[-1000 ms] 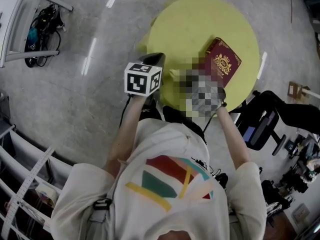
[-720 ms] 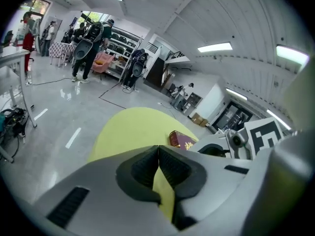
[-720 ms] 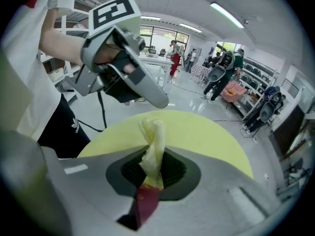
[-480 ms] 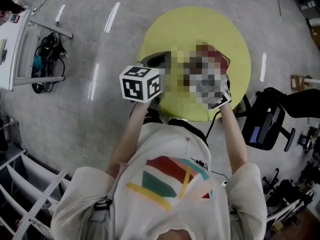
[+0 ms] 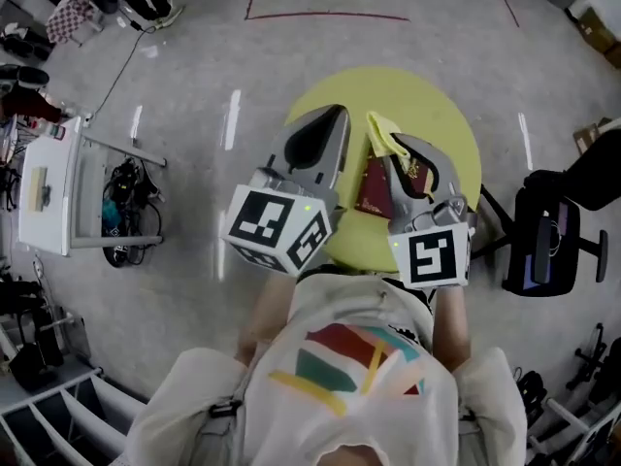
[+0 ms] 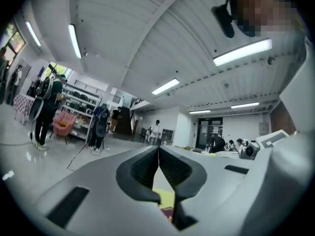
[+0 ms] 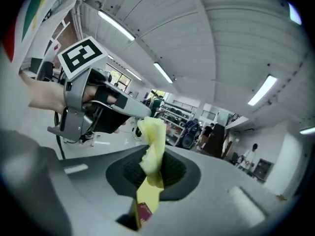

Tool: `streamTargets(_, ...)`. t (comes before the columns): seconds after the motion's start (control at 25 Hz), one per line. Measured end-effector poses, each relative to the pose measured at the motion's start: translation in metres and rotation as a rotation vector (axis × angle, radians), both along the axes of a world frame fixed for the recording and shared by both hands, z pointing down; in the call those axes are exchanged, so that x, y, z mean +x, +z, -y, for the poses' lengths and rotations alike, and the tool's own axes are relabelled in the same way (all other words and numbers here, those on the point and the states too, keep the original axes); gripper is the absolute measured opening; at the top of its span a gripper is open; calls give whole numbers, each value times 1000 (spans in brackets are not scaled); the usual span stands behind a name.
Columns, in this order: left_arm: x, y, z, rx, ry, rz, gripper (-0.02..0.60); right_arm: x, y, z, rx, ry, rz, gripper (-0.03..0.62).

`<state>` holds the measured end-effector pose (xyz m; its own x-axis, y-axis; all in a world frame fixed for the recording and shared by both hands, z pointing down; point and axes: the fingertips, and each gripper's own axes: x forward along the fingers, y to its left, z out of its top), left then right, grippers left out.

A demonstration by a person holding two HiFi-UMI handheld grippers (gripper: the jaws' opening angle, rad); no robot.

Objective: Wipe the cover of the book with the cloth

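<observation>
Head view, left gripper [image 5: 332, 115] jaws together, right gripper [image 5: 396, 148] clamped on yellow cloth [image 5: 380, 129], maroon book [image 5: 373, 191] on round yellow table [image 5: 439, 105].

Place: this is looking like a big open lab or workshop hall.
Ceiling: strip lights [image 6: 241, 52] are glowing along ribbed white panels.
Floor: polished grey concrete [image 5: 194, 85] is stretching wide, with red tape lines [image 5: 325, 15] marking it.
Far side: people [image 6: 47, 107] are standing by stocked shelving racks [image 6: 81, 104].
Furniture: an office chair [image 5: 543, 250] and a white cart [image 5: 49, 192] beside tangled cables [image 5: 121, 207] are sitting about.
</observation>
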<state>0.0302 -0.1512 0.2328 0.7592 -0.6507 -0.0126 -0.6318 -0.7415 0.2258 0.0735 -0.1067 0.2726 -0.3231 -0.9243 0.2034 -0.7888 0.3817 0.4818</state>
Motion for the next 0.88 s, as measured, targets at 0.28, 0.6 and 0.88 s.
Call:
streamTargets(0.28,47,-37,-41,224,71,19,18,55,-27,-36,99,187,237,29)
streamTargets(0.6,102,-33,-67,228,170,-14,17,106,-17,-72,79,290,187,29)
streamTargets(0.88,110,-29,-76,218,179,-1,17,108,-19,-83,88,281,185,29)
